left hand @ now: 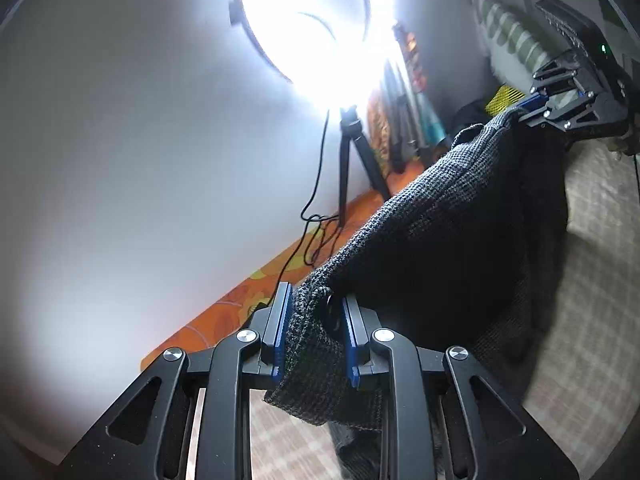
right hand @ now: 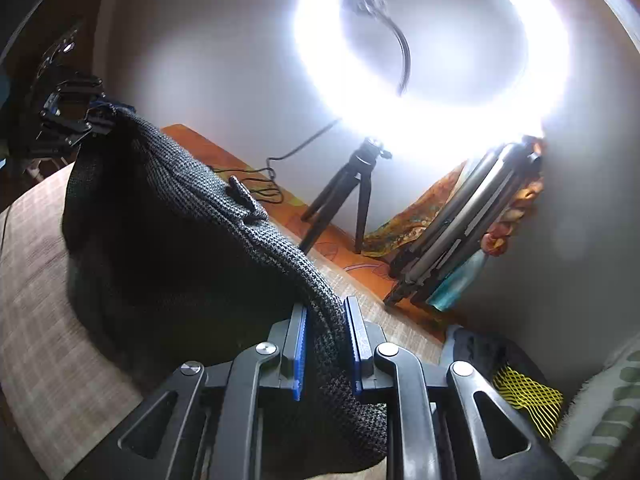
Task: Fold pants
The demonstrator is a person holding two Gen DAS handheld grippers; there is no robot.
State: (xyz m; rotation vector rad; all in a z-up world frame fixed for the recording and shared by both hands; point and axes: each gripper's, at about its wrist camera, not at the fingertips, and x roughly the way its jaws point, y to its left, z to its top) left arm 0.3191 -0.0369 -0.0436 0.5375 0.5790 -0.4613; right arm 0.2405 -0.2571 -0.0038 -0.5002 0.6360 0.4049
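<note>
1. Nearest the lens in the left wrist view, the left gripper (left hand: 314, 336) has its ribbed blue pads (left hand: 279, 330) pinching a bunched corner of the pants (left hand: 440, 236). A dark round button sits just inside the right pad.
2. The pants are a coarse grey-and-black woven fabric with a fine check. They hang as a sagging span from the left gripper up to the right gripper (left hand: 532, 108) at the far right. Their lower folds drape onto the beige plaid bedcover (left hand: 592, 280).
3. In the right wrist view the right gripper (right hand: 325, 344) likewise has its blue toothed pads (right hand: 299, 350) pressed onto a thick rolled edge of the pants (right hand: 180, 240). That edge runs between the black angular finger links and hangs below them.
4. At the far left of that view the left gripper (right hand: 90, 114) clamps the other end. The cloth sags in a dark pouch between the two, resting on the plaid bedcover (right hand: 44, 340).
5. Beyond, an orange patterned mat (right hand: 340, 248) runs along a pale wall.
6. On the mat stands a small black tripod (right hand: 340, 204) carrying a glaring ring light (right hand: 432, 92). Thin black cables (right hand: 256, 188) are coiled to its left.
7. Right of the tripod, folded metal stands (right hand: 460, 224) lean on the wall with colourful cloth behind them.
8. At the near right lies a yellow-and-black mesh item (right hand: 528, 396), beside a white cushion with green ovals (right hand: 604, 420).
</note>
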